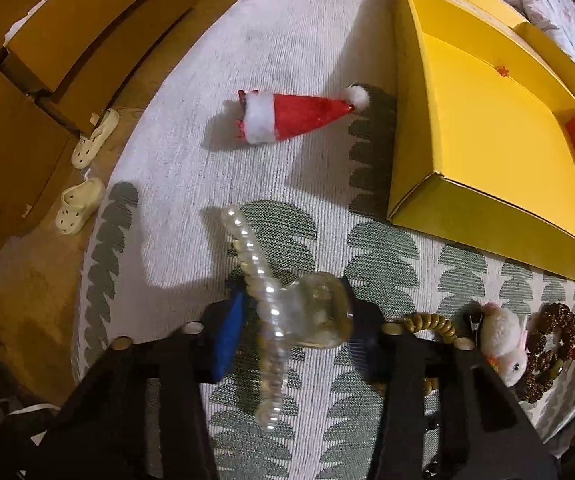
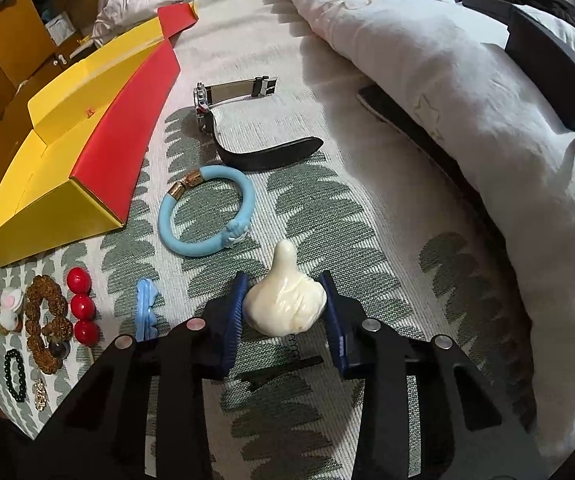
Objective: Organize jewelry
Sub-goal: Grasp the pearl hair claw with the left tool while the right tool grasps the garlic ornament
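Observation:
My left gripper [image 1: 293,312] is shut on a clear pearl-edged hair claw [image 1: 287,312] and holds it above the patterned cloth. A red Santa-hat clip [image 1: 299,118] lies ahead, left of the open yellow box [image 1: 411,132]. My right gripper [image 2: 285,306] is shut on a cream thumbs-up hair clip [image 2: 285,304], whose spring and black clip hang below. Ahead of it lie a light-blue bangle [image 2: 207,216] and a black-strap watch [image 2: 223,120]. The yellow and red box [image 2: 47,196] shows at the left in the right wrist view.
Small pieces lie in a row: a brown bead bracelet [image 2: 43,320], red balls [image 2: 81,306], a blue clip [image 2: 145,314], a dark bead bracelet [image 2: 15,374], a fluffy white clip [image 1: 501,340]. A white duvet [image 2: 467,100] is at right. Slippers [image 1: 81,204] lie on the floor.

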### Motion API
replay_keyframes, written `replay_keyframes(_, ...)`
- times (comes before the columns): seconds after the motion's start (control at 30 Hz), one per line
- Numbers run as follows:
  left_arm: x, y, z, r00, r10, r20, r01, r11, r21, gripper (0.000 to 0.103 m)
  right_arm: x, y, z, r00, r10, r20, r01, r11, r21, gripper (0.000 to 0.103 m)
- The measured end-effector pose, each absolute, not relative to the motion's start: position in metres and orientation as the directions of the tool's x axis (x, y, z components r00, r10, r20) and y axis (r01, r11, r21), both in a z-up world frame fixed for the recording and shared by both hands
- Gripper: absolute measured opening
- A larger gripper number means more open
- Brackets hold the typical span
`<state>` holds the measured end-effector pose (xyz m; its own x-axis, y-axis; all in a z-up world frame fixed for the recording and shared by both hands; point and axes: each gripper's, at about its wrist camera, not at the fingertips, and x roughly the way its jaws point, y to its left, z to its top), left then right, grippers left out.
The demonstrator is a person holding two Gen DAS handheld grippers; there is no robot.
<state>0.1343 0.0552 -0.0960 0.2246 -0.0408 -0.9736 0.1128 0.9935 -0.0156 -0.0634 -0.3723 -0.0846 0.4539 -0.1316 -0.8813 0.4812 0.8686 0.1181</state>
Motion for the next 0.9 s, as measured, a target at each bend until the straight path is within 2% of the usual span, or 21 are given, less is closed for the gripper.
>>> replay_keyframes(0.33,0.130,0.070,-0.088,0.226,-0.138,-0.964,0.114,0.987,-0.115,0.041,-0.073,-0.371,-0.073,0.494,-0.120,-0.861,0.480,0.864,0.155,0.036)
replay_keyframes(0.9,0.112,0.075,-0.055,0.294,-0.204,-0.934,0.131,0.976,-0.172,0.040,-0.088,-0.370,-0.059,0.536,-0.135,-0.833,0.485,0.857,0.174,0.036)
